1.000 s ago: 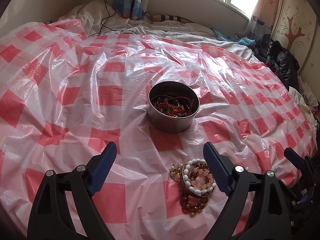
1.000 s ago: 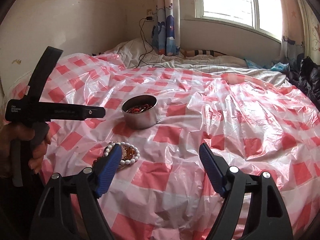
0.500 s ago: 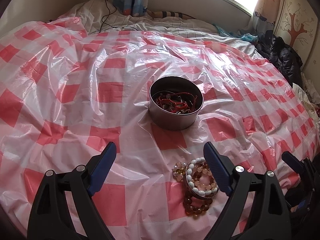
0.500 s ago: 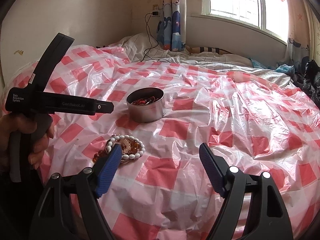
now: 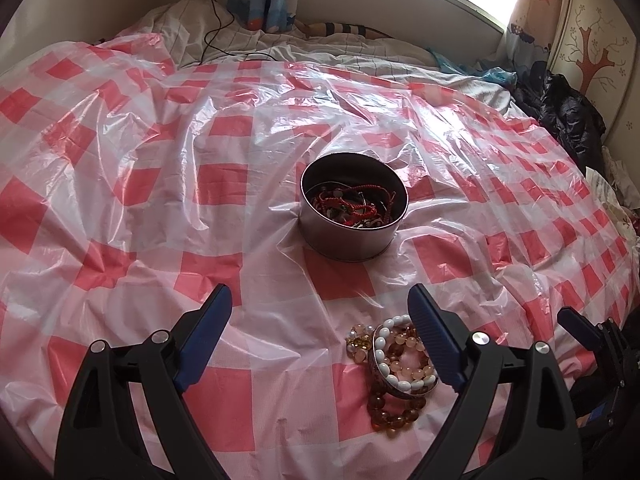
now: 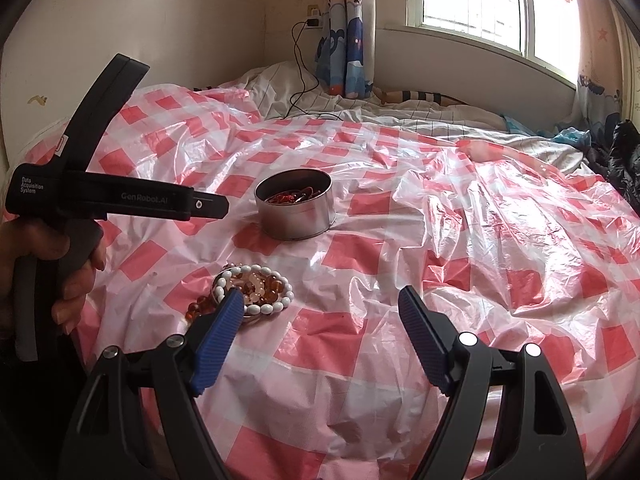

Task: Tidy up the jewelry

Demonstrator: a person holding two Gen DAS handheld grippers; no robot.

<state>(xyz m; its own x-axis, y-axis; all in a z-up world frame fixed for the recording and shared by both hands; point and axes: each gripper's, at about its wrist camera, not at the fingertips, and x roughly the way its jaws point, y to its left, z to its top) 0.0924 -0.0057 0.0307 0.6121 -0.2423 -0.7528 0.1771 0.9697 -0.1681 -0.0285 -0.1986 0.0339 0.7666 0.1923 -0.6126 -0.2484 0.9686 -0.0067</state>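
Note:
A round metal tin (image 5: 354, 206) (image 6: 295, 204) stands on the red-checked plastic sheet, holding red cord bracelets and other tangled pieces. In front of it lies a heap of bead bracelets (image 5: 394, 364) (image 6: 252, 290): white, pink and amber beads. My left gripper (image 5: 320, 296) is open above the sheet, its right finger just over the heap's right side, nothing between the pads. My right gripper (image 6: 322, 298) is open too, its left fingertip overlapping the heap's near edge. In the right wrist view the left tool's black body (image 6: 100, 196) shows at the left, gripped by a hand (image 6: 76, 268).
The sheet (image 5: 160, 200) covers a bed. Behind it lie white bedding and a black cable (image 6: 298, 76). A window (image 6: 480, 0) and curtain (image 6: 346, 28) stand at the back. Dark clothes (image 5: 568, 116) are piled at the right.
The right wrist view has edged forward and left a little, so the tin and bead heap look slightly larger. The left view has tilted slightly. Both grippers stay open.

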